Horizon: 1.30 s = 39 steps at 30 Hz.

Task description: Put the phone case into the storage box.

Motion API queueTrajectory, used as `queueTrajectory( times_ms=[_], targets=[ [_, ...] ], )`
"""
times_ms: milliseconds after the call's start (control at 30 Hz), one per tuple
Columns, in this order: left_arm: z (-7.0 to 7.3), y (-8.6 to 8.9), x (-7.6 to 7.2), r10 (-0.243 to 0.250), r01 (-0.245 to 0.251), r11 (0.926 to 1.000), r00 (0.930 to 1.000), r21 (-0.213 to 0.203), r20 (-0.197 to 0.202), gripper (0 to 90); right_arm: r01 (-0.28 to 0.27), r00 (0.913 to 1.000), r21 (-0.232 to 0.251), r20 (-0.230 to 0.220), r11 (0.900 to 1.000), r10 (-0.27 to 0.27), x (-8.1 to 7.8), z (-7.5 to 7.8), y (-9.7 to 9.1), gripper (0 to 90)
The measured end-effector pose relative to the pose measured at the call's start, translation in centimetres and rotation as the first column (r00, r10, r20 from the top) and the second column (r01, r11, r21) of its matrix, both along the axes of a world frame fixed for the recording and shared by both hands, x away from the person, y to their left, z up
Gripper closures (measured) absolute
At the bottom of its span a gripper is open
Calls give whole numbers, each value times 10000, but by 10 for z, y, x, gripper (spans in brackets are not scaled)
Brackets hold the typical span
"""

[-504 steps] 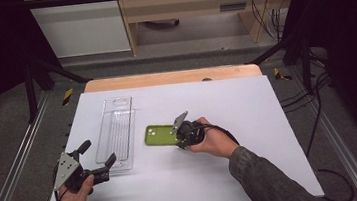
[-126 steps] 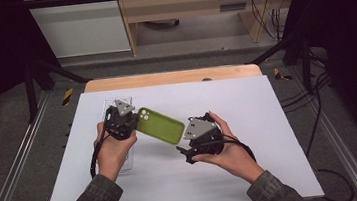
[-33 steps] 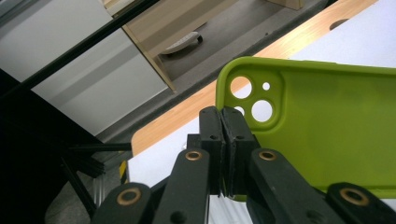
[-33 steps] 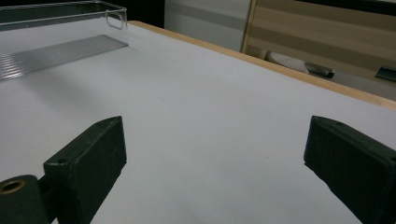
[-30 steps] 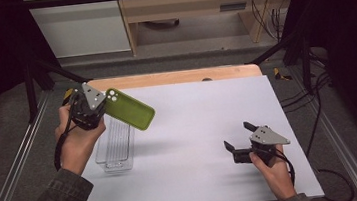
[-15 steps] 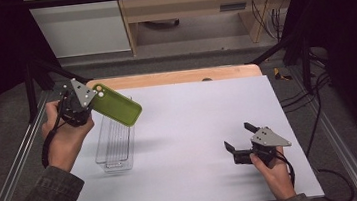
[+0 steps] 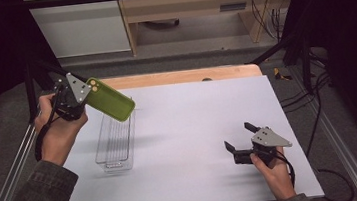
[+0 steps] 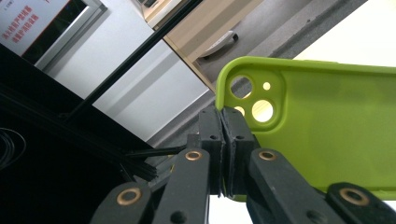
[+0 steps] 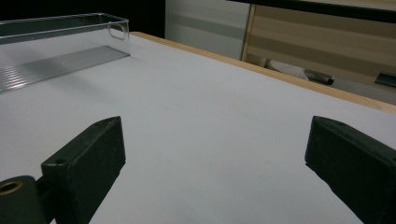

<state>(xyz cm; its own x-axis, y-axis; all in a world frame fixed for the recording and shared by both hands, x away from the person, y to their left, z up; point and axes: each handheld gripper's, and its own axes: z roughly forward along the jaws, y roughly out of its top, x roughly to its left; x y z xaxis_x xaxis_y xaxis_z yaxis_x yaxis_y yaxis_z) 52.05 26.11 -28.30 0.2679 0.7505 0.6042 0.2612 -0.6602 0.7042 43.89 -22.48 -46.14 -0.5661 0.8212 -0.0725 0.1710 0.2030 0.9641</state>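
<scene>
A lime-green phone case (image 7: 111, 99) hangs in the air over the far end of a clear plastic tray (image 7: 115, 142). My left gripper (image 7: 85, 92) is shut on the case's camera corner and holds it tilted, at the table's far left. In the left gripper view the jaws of that gripper (image 8: 225, 140) pinch the edge of the green case (image 8: 322, 126) beside its lens holes. My right gripper (image 7: 241, 139) rests low over the white table (image 7: 194, 129) at the front right. It stands open (image 9: 212, 154) with nothing between its jaws.
The clear tray (image 9: 56, 42) lies lengthwise on the left half of the table. A wooden strip (image 7: 184, 76) runs along the table's far edge. Black frame rails stand at both sides, and cables (image 7: 291, 93) lie on the floor to the right.
My left gripper has carried the green case farther left and a little higher, away from the table's middle. The right gripper has stayed where it was.
</scene>
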Motion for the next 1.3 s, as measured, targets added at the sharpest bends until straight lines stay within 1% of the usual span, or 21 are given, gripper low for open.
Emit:
queueTrajectory(
  times_ms=[133, 267, 367, 400, 500, 667, 800, 900, 1067, 1167, 1267, 1300],
  targets=[
    [3, 2, 4, -7, 7, 9999, 10000, 117, -23, 873, -14, 10000, -26, 20, 10000, 14, 0, 0, 0, 53],
    [4, 5, 11, -11, 11, 9999, 10000, 106, -51, 873, -7, 10000, -7, 37, 10000, 8, 0, 0, 0, 53],
    [2, 7, 14, 159, -155, 9997, 9997, 203, -195, 874, -13, 10000, 15, 60, 10000, 13, -1, 0, 0, 52],
    [1, 7, 15, 159, -156, 9997, 9997, 173, -190, 873, -5, 10000, 26, 68, 10000, 5, -1, 0, 0, 53],
    [0, 10, 17, 35, -33, 9999, 9999, 162, -147, 873, -12, 10000, 45, 70, 10000, 12, -1, 1, 0, 52],
    [0, 12, 21, -56, 57, 9996, 10000, 280, -51, 873, -31, 10000, 45, 69, 10000, 30, -1, 0, 1, 52],
    [-3, 11, 25, -268, 271, 9986, 9996, 465, -63, 874, -35, 10000, 53, 87, 10000, 34, -1, 0, 1, 52],
    [-5, 10, 28, -367, 365, 9973, 9993, 637, 28, 874, -32, 9999, 68, 96, 10000, 31, -1, 0, 1, 51],
    [-5, 10, 34, -399, 390, 9970, 9991, 671, 116, 874, -20, 9999, 79, 125, 10000, 19, -1, 0, 1, 52],
    [-3, 11, 38, -414, 392, 9952, 9989, 892, 231, 874, -10, 9999, 103, 149, 9999, 9, -1, 0, 1, 51],
    [-1, 12, 40, -369, 345, 9956, 9990, 875, 258, 874, -3, 9999, 118, 143, 9999, 1, -1, 0, 2, 49],
    [-1, 11, 42, -382, 355, 9950, 9989, 939, 277, 874, -2, 9999, 112, 150, 9999, 0, -1, 0, 2, 48]
  ],
)
